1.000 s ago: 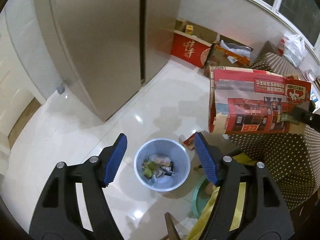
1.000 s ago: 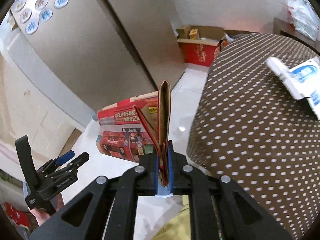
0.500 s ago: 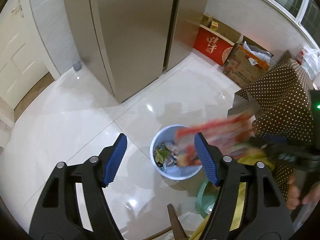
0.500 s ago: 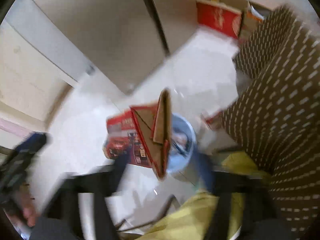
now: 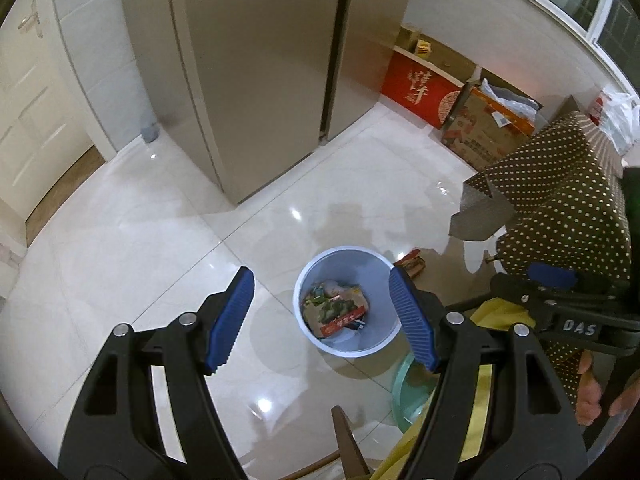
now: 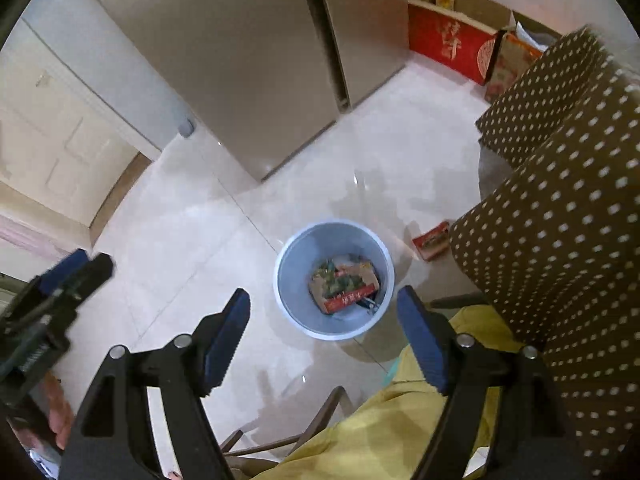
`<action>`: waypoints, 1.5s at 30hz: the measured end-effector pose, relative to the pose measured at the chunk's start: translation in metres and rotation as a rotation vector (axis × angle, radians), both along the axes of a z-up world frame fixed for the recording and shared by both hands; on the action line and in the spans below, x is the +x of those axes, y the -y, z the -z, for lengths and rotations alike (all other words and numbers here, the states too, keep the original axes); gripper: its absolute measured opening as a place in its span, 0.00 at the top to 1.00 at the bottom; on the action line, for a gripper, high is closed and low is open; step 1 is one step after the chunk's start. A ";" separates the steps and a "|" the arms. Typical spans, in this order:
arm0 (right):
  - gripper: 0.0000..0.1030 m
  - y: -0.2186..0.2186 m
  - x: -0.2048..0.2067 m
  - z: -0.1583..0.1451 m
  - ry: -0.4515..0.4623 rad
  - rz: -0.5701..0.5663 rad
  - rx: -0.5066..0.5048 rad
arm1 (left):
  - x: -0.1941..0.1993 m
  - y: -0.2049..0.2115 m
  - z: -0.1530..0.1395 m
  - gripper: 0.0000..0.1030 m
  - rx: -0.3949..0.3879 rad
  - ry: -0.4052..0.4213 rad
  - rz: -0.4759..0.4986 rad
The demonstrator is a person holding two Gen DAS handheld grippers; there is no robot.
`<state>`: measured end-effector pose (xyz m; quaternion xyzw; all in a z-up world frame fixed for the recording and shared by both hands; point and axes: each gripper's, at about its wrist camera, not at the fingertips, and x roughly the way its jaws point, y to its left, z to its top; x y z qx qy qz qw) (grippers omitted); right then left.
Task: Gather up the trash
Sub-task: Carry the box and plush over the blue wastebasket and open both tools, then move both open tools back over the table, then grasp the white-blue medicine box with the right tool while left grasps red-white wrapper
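Red carton [image 6: 344,289] lies inside the blue bin [image 6: 334,232] on the floor. Left gripper [image 5: 322,312] and right gripper [image 6: 324,330] both gape wide, holding nothing.

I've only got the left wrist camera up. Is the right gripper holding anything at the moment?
Observer: No. In the right wrist view the right gripper is open, with nothing between its fingers.
Operator: Okay. There's something red on the floor just past the blue bin, half hidden from me. What is it?
Observer: A small red packet. It lies flat on the floor outside the bin, right at the edge of the dotted tablecloth, with bare floor between it and the bin.
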<state>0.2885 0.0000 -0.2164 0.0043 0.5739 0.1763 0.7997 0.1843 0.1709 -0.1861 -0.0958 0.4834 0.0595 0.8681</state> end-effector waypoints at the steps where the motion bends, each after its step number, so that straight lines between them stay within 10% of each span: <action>1: 0.28 0.003 -0.001 -0.008 0.009 0.003 0.009 | 0.001 0.005 -0.003 0.33 -0.004 0.005 0.013; 20: 0.19 0.141 -0.035 -0.128 0.279 0.258 0.124 | 0.024 0.104 -0.078 0.30 -0.029 0.172 0.256; 34: 0.17 0.340 -0.054 -0.126 0.289 0.715 0.116 | 0.063 0.227 -0.101 0.25 -0.085 0.185 0.507; 45: 0.16 0.416 -0.008 -0.100 0.230 0.848 0.133 | 0.099 0.311 -0.098 0.24 -0.127 0.156 0.651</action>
